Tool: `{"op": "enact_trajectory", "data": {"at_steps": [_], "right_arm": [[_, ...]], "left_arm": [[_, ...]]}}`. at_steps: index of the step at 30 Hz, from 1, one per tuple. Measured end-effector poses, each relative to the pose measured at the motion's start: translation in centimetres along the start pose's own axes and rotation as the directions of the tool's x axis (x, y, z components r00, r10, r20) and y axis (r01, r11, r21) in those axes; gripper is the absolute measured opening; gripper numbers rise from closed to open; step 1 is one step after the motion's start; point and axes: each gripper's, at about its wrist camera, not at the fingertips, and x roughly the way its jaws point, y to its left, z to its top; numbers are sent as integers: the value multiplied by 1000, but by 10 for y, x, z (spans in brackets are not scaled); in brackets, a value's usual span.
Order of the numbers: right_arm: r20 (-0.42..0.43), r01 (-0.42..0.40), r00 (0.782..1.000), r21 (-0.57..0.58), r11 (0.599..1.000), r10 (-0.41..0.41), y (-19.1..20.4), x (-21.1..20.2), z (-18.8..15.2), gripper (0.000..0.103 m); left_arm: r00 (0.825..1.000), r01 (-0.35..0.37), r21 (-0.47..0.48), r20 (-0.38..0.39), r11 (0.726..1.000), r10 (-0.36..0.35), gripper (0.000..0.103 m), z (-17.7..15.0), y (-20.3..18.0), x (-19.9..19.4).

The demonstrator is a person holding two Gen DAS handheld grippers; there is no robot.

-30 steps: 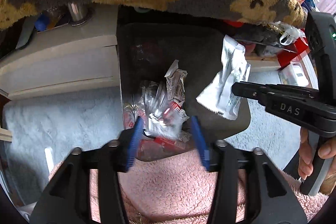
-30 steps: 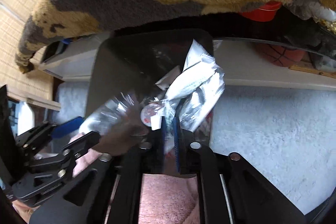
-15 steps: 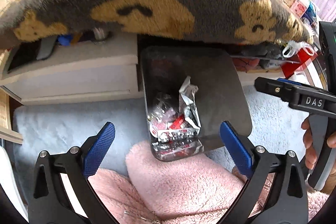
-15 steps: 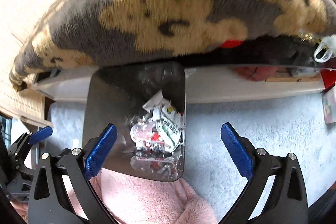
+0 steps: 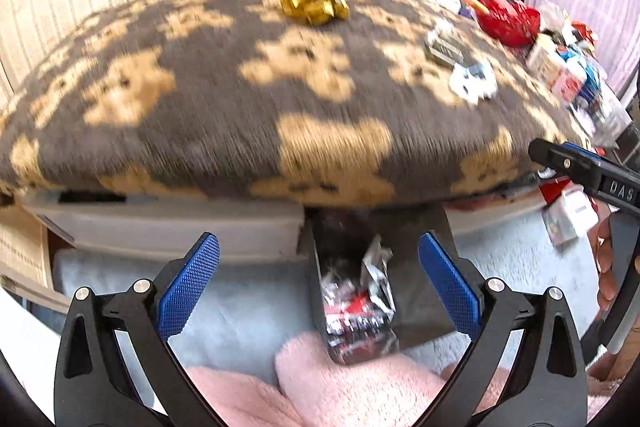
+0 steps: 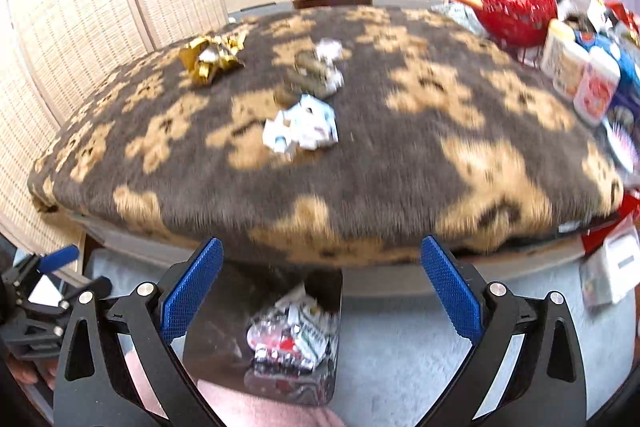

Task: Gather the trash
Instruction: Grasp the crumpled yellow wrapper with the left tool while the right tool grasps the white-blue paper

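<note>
Several wrappers already down in the dark bin (image 6: 208,327) on the floor, heaped at its bottom (image 6: 296,335). Left on the bear-print blanket (image 6: 400,155): gold foil (image 6: 210,57), white crumpled paper (image 6: 302,127), and a blurred greyish piece (image 6: 316,69), possibly more wrapping. Left hand-held gripper (image 5: 318,291) and right hand-held gripper (image 6: 322,293) both spread wide, carrying nothing.

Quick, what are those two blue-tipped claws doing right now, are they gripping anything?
Left gripper: open, holding nothing.
Right gripper: open, holding nothing.
</note>
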Motion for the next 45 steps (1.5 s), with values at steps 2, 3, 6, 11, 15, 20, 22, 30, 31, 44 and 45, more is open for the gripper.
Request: {"op": "enact_trajectory", "data": {"at_steps": [2,3,6,11,15,20,22,30,31,44,45], "right_arm": [[29,20,999,-21,1000,-19,5,4,12,99],[37,26,999,-25,999,-25,6,5,16,99],[74,48,996,-40,998,-45,11,11,33,99],[103,73,992,-35,997,-69,9,27,50,99],[90,69,994,-16,997,-68,5,44,55,99],[80,66,995,-10,998,-65,2,59,62,99],[84,71,994,-12,997,-69,2,63,64,99],[98,61,993,10,998,-62,-3,75,61,98],[103,62,993,12,998,-62,-3,77,60,94],[104,38,994,-28,999,-35,5,78,58,30],[107,23,994,-21,1000,-21,5,74,57,30]], "left_arm": [[1000,-10,-9,21,1000,10,95,18,6,-2],[999,-12,-11,29,1000,13,95,24,7,-2],[998,-29,-6,57,1000,29,95,53,11,1],[993,-47,35,106,998,43,95,101,4,14],[992,-42,43,120,998,36,95,136,0,35],[991,-37,37,126,999,32,95,178,-3,69],[991,-49,38,129,998,44,95,191,-3,80],[990,-78,67,126,995,69,95,225,-6,125],[990,-77,76,124,994,67,94,226,-7,130],[994,-77,123,85,989,67,41,222,-14,144],[994,-78,125,85,989,68,40,220,-15,142]]}}
